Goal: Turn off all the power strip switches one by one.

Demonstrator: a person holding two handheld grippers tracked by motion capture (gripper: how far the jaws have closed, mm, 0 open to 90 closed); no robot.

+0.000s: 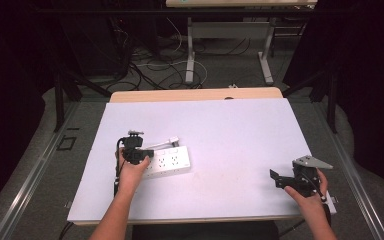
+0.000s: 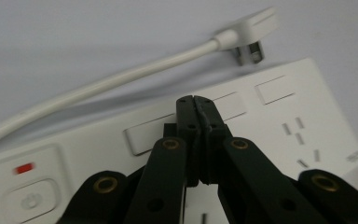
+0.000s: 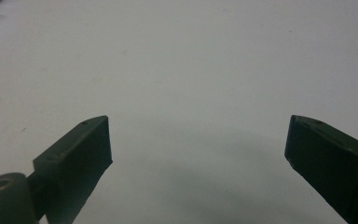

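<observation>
**Left gripper closed over power strip; right gripper open, empty**

The white power strip (image 1: 167, 162) lies flat, left of centre on the table (image 1: 240, 135), its cord and plug (image 2: 249, 28) curling just beside it. The left gripper (image 2: 196, 100) sits above the strip's top face, jaws pressed together, gripping nothing. The right gripper (image 3: 198, 140), well apart near the right edge, has its jaws spread wide, empty.

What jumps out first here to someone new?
The white power strip left of centre on the pale table, with the left hand-held gripper poised above it, jaws pressed together over the row of covered sockets. Its plug lies loose on the table beside it, prongs bare. The right hand-held gripper sits wide open near the front right corner.
</observation>
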